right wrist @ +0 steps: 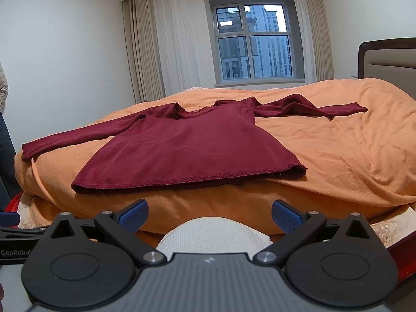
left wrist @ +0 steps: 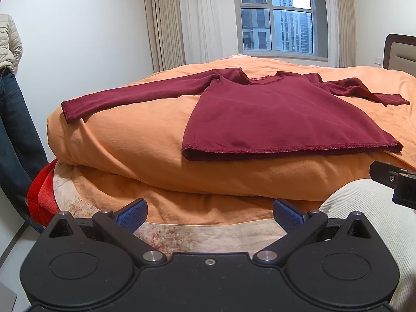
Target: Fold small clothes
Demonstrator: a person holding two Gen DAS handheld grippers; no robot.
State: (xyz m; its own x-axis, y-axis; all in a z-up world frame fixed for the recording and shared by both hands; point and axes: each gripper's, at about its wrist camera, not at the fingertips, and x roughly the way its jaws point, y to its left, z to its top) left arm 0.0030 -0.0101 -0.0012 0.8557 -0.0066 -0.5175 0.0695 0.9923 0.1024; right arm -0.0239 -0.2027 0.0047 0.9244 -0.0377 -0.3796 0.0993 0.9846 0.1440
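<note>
Maroon long-sleeved top (left wrist: 262,114) lies flat on the orange duvet (left wrist: 135,140), sleeves spread, hem toward both grippers. Left gripper (left wrist: 209,214) hangs short of it, jaws spread and empty; right gripper (right wrist: 210,214) likewise. Best start: pinch the left sleeve cuff (left wrist: 69,110) low and lay it across the chest without bunching.
</note>
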